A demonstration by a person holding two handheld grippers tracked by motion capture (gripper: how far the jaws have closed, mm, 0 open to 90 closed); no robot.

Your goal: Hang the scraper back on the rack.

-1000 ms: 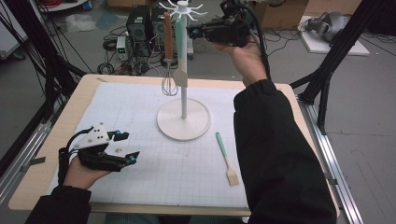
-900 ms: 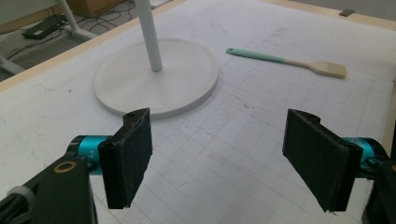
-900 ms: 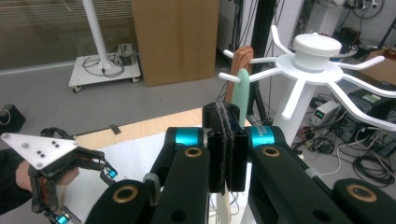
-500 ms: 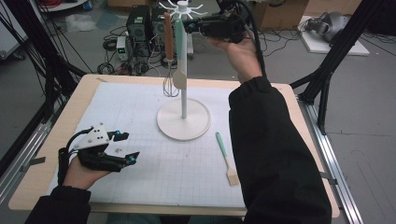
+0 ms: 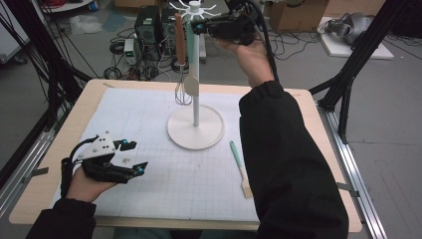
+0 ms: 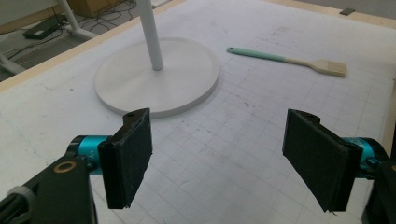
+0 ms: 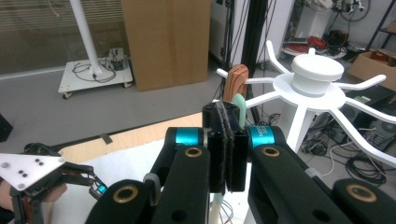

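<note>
I had the right gripper (image 5: pixel 195 27) raised to the top of the white utensil stand (image 5: pixel 195 130), its jaws pressed together; in the right gripper view (image 7: pixel 226 151) the pads met face to face with nothing I could make out between them. Just beyond their tips hung the mint-green spatula (image 5: pixel 191 74): a slim green handle with a pale, rounded blade at the bottom. Its long axis ran straight up and down, handle end at the stand's hook arms, blade pointing at the table. Close on its left hung a utensil with a brown wooden handle (image 5: pixel 179 32) and wire loops below, also vertical. I could not tell whether the gripper tips touched the green handle.

The left gripper (image 5: pixel 130 157) rested low near the table's front left corner, jaws standing well apart with only the grid mat (image 6: pixel 224 154) between them.

A pastry brush (image 5: pixel 239 167) with a green handle lay flat to the right of the stand's round base, well apart from it, bristles toward me. The mat between the left gripper and the base was bare, and the table's (image 5: pixel 318 149) right edge lay beyond my right sleeve.
</note>
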